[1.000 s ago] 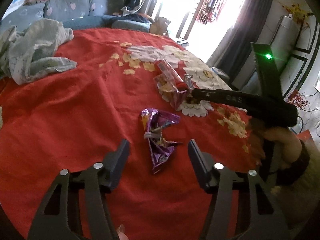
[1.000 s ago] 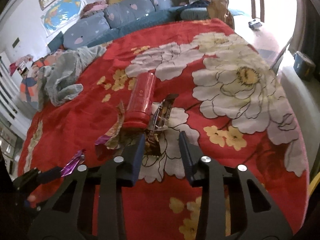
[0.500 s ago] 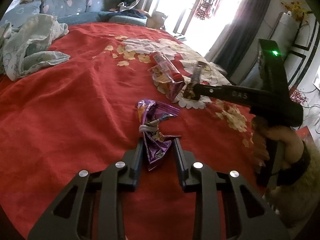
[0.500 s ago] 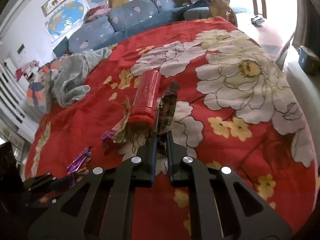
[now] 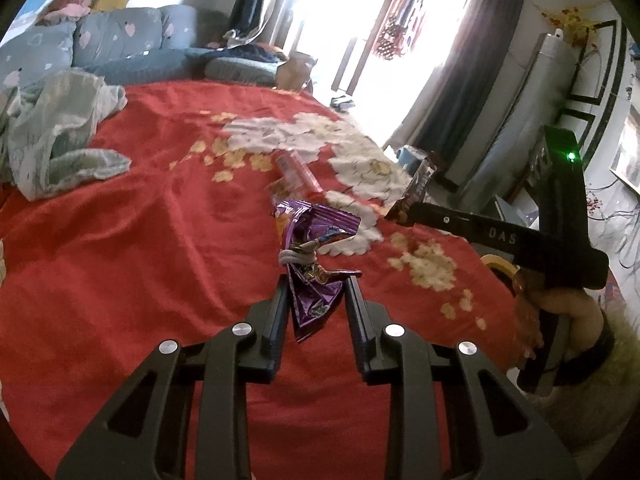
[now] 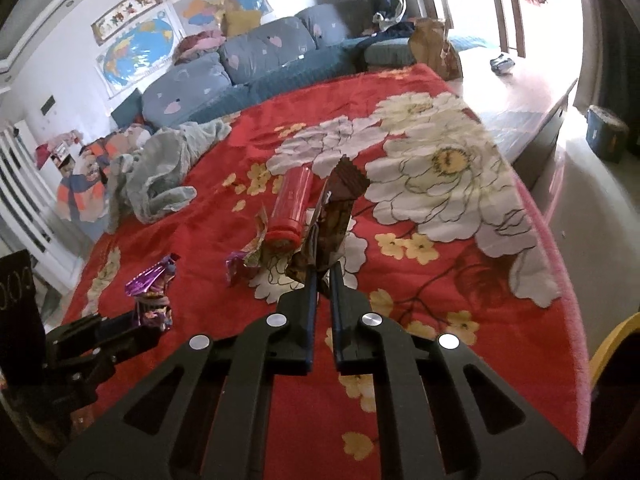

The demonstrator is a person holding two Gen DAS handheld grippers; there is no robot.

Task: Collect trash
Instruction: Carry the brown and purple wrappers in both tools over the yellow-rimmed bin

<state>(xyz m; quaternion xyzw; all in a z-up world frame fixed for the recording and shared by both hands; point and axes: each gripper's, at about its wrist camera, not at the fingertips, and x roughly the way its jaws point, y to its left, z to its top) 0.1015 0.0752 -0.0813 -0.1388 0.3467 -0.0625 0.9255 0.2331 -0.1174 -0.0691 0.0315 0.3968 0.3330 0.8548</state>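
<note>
A crumpled purple foil wrapper (image 5: 316, 240) stands between the fingers of my left gripper (image 5: 317, 280), which is shut on its lower end just above the red flowered blanket (image 5: 140, 260). My right gripper (image 6: 323, 274) is shut on a brown snack wrapper (image 6: 340, 208) that sticks up from its tips. A red tube-shaped canister (image 6: 290, 208) lies on the blanket just left of the brown wrapper, with another crumpled wrapper (image 6: 250, 258) beside its near end. The right wrist view shows the left gripper (image 6: 154, 326) with the purple wrapper (image 6: 152, 292) at lower left. The right gripper (image 5: 394, 212), held by a hand, shows at the right of the left wrist view.
A grey-green cloth (image 5: 60, 148) lies bunched at the far left of the bed. Blue pillows (image 6: 256, 52) line the head end. The bed's edge (image 6: 560, 240) drops to the floor on the right, near a dark blue bin (image 6: 606, 132).
Both grippers closed: the left on the purple wrapper, the right on the brown one. Each then rose a little, lifting its wrapper off the blanket.
</note>
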